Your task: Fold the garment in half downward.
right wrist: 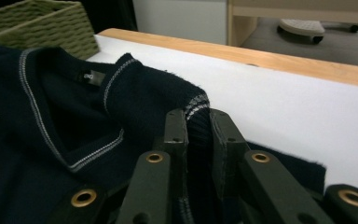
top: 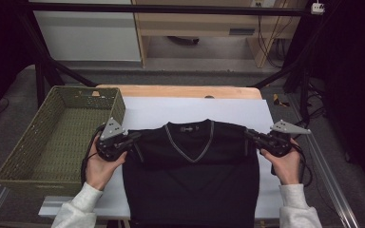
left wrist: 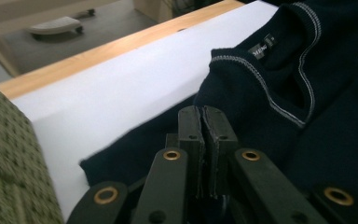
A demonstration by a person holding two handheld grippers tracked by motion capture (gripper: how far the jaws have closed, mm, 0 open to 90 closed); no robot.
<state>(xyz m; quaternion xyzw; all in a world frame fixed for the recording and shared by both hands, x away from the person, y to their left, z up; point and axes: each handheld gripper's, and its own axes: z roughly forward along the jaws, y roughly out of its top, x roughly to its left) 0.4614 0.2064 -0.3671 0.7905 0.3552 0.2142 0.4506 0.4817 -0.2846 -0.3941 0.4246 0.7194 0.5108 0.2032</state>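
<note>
A green woven basket (top: 52, 137) sits at the desk's (top: 180, 91) left edge. Beside it, the left gripper (top: 134, 137) has its fingers pinched tight on the shoulder of the dark V-neck sweater (top: 190, 171), spread over white paper (top: 195, 111). The right gripper (top: 251, 135) clamps the opposite shoulder.

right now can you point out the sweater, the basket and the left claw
sweater (top: 190, 175), high view, on the dark chest panel below the v-neck
basket (top: 26, 142), high view, on its woven left wall
left claw (left wrist: 207, 122), left gripper view, between the tips of its two jaws, closed on the sweater's shoulder
</note>
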